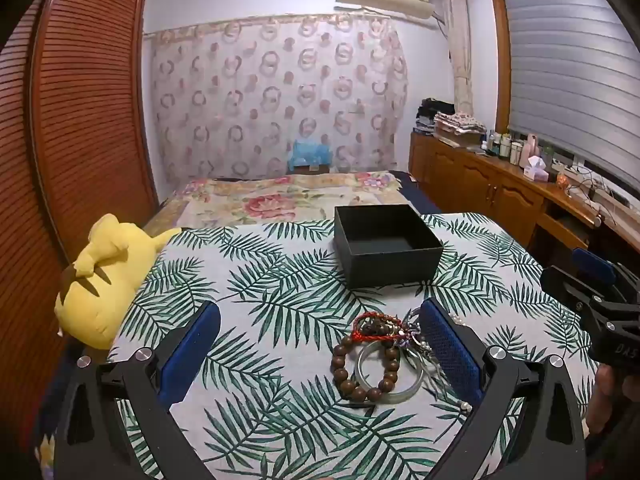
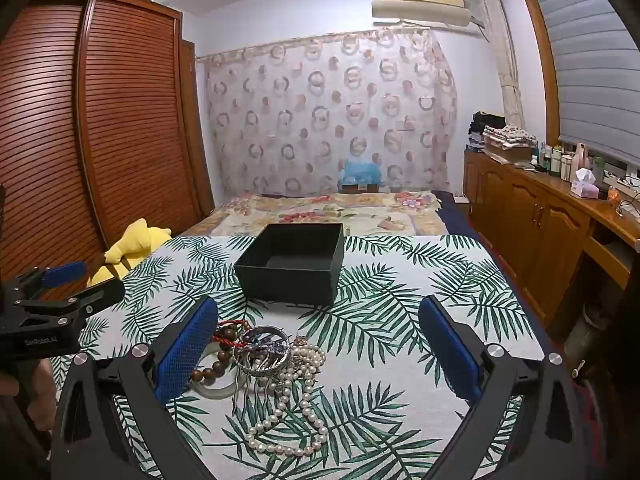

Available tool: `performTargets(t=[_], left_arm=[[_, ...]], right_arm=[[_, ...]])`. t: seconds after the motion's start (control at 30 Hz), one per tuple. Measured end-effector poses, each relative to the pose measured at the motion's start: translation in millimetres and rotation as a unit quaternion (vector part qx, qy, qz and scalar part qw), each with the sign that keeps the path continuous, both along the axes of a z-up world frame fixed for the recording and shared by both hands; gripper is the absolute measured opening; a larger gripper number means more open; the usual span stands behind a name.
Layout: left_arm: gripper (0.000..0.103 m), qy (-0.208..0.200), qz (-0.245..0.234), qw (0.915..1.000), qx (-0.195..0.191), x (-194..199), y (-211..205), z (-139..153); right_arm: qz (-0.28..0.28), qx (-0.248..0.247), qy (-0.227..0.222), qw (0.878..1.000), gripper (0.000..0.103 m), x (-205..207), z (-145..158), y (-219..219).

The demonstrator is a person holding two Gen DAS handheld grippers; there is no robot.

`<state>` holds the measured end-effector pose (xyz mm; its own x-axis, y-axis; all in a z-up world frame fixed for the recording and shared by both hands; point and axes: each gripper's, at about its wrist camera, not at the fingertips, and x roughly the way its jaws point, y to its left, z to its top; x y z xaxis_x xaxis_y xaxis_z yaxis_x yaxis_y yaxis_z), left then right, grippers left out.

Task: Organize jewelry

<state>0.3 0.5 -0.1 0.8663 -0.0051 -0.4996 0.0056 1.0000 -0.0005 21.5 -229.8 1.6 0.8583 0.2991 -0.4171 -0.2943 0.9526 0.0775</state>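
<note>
A pile of jewelry lies on the leaf-print tablecloth: a brown wooden bead bracelet, a pale jade bangle, a red cord bracelet, a silver hair comb and a pearl necklace. Behind it stands an open black box, empty inside. My left gripper is open, hovering over the cloth with the beads and bangle near its right finger. My right gripper is open too, its left finger beside the pile. Neither touches anything.
A yellow plush toy lies at the table's left edge. A bed stands beyond the table, a wooden wardrobe at left, and a wooden counter with bottles and a tissue box along the right wall.
</note>
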Motion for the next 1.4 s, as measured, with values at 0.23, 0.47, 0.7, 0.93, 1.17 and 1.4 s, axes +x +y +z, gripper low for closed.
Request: performTargets(t=[0.23,0.47,0.7,0.93,1.17,1.4], left_arm=[[0.097,-0.001,0.001,1.0000,0.002,0.4,0.3,-0.2],[0.097,-0.001,0.000,1.0000,0.004,0.3,-0.2,-0.3],[0.097,-0.004,-0.001,1.0000,0.004,-0.3,0.1,0.0],[0.097,-0.005,-0.001,1.0000,0.003,-0.8,-2.9,-0.1],[0.097,-0.004,-0.002,1.0000,0.002,-1.1,-3.2,0.1],[0.097,-0.007,-0.003,1.0000,0.003,-8.6,-5.5,6.7]], right_arm=[[0.001,0.000,-0.001,1.000,0.101,0.0,-0.3,0.8],[0.000,-0.001,-0.002,1.000,0.101,0.0,-0.2,0.9],[0.001,-0.001,-0.001,1.000,0.101,0.5,-0.5,0.8],[0.000,0.000,-0.001,1.000,0.101,0.7,-0.7,0.5],[0.000,0.000,0.000,1.000,0.101,0.7,-0.9,0.5],[0.001,0.000,0.000,1.000,0.101,0.4,-0.7,0.5]])
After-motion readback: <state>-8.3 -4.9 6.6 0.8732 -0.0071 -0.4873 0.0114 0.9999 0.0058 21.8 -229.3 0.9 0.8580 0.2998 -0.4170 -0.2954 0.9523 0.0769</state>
